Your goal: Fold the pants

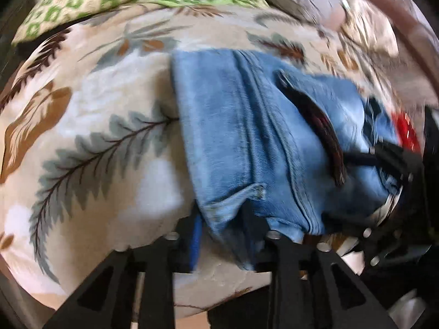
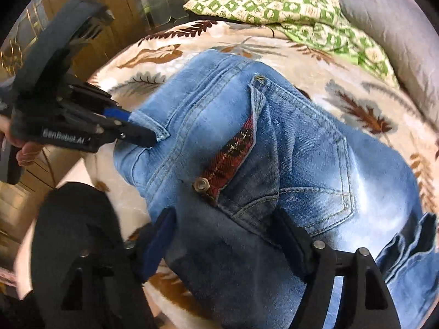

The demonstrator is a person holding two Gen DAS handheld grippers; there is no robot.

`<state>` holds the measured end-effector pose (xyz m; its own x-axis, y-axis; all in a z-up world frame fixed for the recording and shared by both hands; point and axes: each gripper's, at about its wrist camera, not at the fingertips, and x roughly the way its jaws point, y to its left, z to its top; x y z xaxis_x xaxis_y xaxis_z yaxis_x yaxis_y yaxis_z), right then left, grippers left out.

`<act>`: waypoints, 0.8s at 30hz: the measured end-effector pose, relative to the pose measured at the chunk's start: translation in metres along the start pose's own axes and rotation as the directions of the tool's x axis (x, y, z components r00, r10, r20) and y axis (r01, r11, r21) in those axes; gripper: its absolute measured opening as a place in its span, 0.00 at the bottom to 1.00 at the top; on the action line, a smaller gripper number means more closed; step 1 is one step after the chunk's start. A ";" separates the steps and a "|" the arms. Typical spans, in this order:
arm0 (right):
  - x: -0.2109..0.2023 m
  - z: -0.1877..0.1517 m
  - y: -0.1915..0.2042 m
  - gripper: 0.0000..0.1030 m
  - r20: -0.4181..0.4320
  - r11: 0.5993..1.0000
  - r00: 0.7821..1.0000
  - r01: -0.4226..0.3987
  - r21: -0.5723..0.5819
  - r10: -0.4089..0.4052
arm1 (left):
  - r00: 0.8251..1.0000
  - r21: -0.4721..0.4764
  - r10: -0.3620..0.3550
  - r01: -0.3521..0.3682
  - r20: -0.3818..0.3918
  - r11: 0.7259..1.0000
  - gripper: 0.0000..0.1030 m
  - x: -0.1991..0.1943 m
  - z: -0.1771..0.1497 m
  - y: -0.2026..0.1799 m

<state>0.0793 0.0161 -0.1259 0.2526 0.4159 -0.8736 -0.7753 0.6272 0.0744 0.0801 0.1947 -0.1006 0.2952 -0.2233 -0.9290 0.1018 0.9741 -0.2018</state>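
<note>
Leaf-print bedspread (image 2: 343, 104), blue jeans (image 2: 288, 150) spread on it, green checked cloth (image 2: 288, 2) at far edge

Two black hand-held grippers, built from angular plates with triangular cut-outs and silver screw heads. The left gripper (image 2: 142, 130) carries white "GenRobot.AI" lettering on its side, just behind its blue-padded fingers (image 2: 116, 113), with a broad dark handle above the lettering. The right gripper (image 2: 222, 235) has matching blue pads. A hand (image 2: 23, 144) grips the lettered body.
</note>
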 end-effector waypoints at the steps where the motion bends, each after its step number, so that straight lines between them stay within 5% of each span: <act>1: -0.002 0.000 0.000 0.75 0.001 1.000 1.000 0.005 -0.002 -0.005 | 1.000 -0.006 -0.003 0.003 0.027 1.000 0.47 -0.008 -0.002 0.000; 5: -0.034 -0.005 -0.011 0.76 0.024 0.999 0.999 -0.048 0.026 0.047 | 0.988 0.040 -0.065 0.060 0.139 0.997 0.74 -0.049 -0.024 -0.012; 8: -0.058 -0.018 -0.013 0.77 0.033 0.998 0.998 -0.058 -0.039 0.059 | 0.992 0.168 -0.062 0.043 0.112 0.985 0.75 -0.047 -0.040 -0.032; 11: -0.056 -0.031 -0.012 0.77 -0.015 0.995 1.000 -0.007 -0.104 0.006 | 0.997 0.285 0.024 -0.042 0.068 0.958 0.74 -0.020 -0.049 -0.052; 13: -0.044 -0.034 -0.016 0.77 -0.047 0.994 0.999 0.015 -0.105 -0.020 | 0.999 0.298 0.048 -0.053 0.022 0.953 0.31 0.005 -0.048 -0.054; 14: -0.036 -0.035 -0.020 0.77 -0.068 0.995 0.997 0.020 -0.094 -0.026 | 0.999 0.285 0.040 -0.038 -0.004 0.958 0.25 0.007 -0.046 -0.050; 16: -0.022 -0.038 -0.024 0.77 -0.101 0.995 0.994 0.041 -0.086 -0.050 | 1.000 0.266 0.011 -0.010 -0.002 0.964 0.15 0.004 -0.043 -0.045; 22: -0.019 -0.046 -0.028 0.77 -0.101 0.993 0.993 0.051 -0.108 -0.062 | 0.994 0.253 -0.057 0.032 0.094 0.967 0.11 -0.053 -0.032 -0.017; 23: -0.019 -0.045 -0.029 0.77 -0.101 0.994 0.993 0.044 -0.101 -0.054 | 0.994 0.229 -0.027 0.002 0.103 0.973 0.00 -0.053 -0.030 -0.008; 24: -0.016 -0.044 -0.030 0.77 -0.100 0.995 0.994 0.043 -0.095 -0.052 | 0.993 0.209 0.084 -0.101 0.088 0.973 0.00 -0.046 -0.030 0.002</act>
<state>0.0734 -0.0385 -0.1353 0.2339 0.3148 -0.9199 -0.8154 0.5788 -0.0093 0.0383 0.2079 -0.0677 0.3853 -0.1424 -0.9117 0.2679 0.9627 -0.0372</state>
